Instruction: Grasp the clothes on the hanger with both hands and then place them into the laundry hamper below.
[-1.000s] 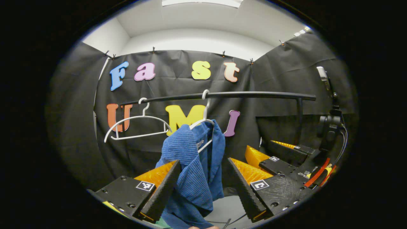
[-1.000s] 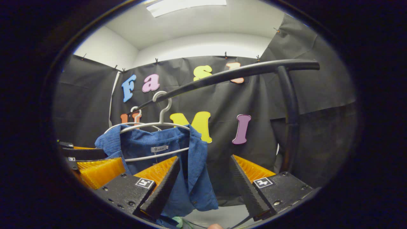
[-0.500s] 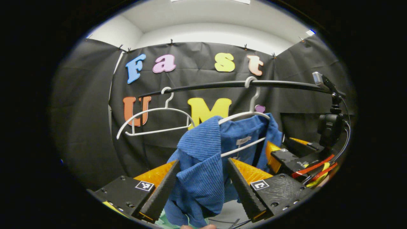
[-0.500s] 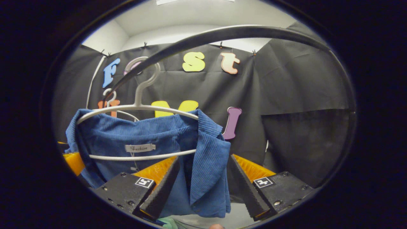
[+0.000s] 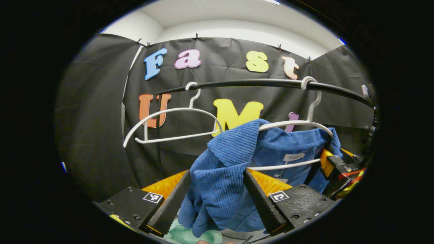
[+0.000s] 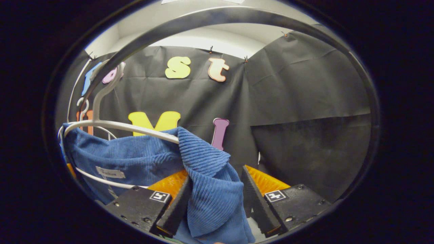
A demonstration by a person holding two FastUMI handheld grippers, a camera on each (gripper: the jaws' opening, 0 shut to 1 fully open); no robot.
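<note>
A blue ribbed garment [image 5: 220, 176] hangs on a white hanger [image 5: 295, 123] from a black rail [image 5: 254, 83]. My left gripper [image 5: 217, 173] is open, and the garment's near shoulder fills the gap between its fingers. In the left gripper view the right gripper [image 5: 334, 162] is at the garment's far shoulder. In the right gripper view the blue garment [image 6: 210, 196] drapes off the end of the white hanger [image 6: 118, 125]. That fold lies between the fingers of my open right gripper [image 6: 215, 173].
An empty white hanger [image 5: 169, 115] hangs on the rail to the left of the garment. A pale green cloth [image 5: 190, 235] shows below, under the left gripper's fingers. The black rail [image 6: 203, 17] arches close over the right gripper. Black cloth walls stand behind.
Both grippers have moved in toward the garment. Each shoulder now sits deep between a pair of fingers. The finger gaps look about as wide as before.
</note>
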